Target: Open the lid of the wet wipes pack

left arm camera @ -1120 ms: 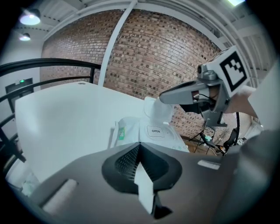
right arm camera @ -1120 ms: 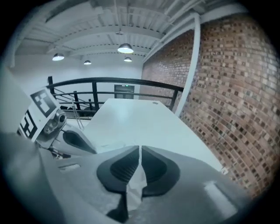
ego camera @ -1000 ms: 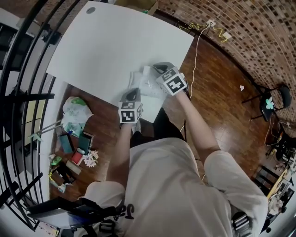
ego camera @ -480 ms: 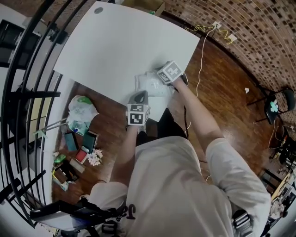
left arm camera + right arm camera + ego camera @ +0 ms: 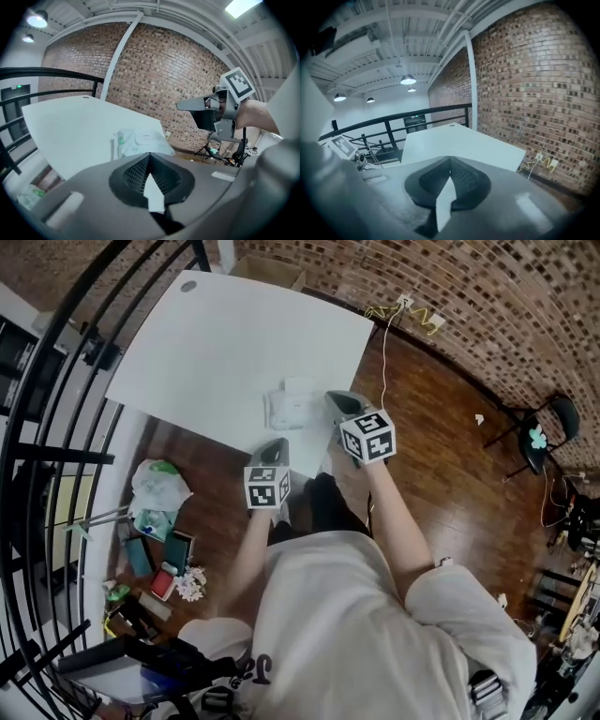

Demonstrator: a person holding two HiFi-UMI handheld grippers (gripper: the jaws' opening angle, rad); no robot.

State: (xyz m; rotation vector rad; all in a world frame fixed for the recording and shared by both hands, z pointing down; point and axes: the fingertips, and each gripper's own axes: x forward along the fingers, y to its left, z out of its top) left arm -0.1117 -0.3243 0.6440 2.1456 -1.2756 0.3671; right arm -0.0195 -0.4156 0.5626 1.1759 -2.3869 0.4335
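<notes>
- The soft white wet wipes pack [image 5: 289,410] lies on the large white rectangular table [image 5: 225,343], close to the table's near edge and touching neither gripper.
- In the head view the pack sits at about 12 o'clock from the tips of the left gripper [image 5: 277,442] and at about 9 o'clock from the tips of the right gripper [image 5: 334,397].
- My left gripper view has the jaws pressed together with nothing between them; the pack [image 5: 140,142] shows just past them at 12 o'clock, apart from the tips.
- The pack's top carries a white rectangular lid label with small print I cannot read, and there is a green mark at its left end. From here the lid looks flat against the pack.
- My right gripper view also has the jaws closed together and empty, pointing over the bare table [image 5: 459,140] toward the red brick wall [image 5: 525,84].
- From the left gripper's camera the right gripper [image 5: 182,106] hangs in the air at 2 o'clock, above table level.
- Each gripper's cube bears black-and-white square markers, no words.
- A small green lit sign [image 5: 18,86] glows at 9 o'clock in the left gripper view, too small to read.
</notes>
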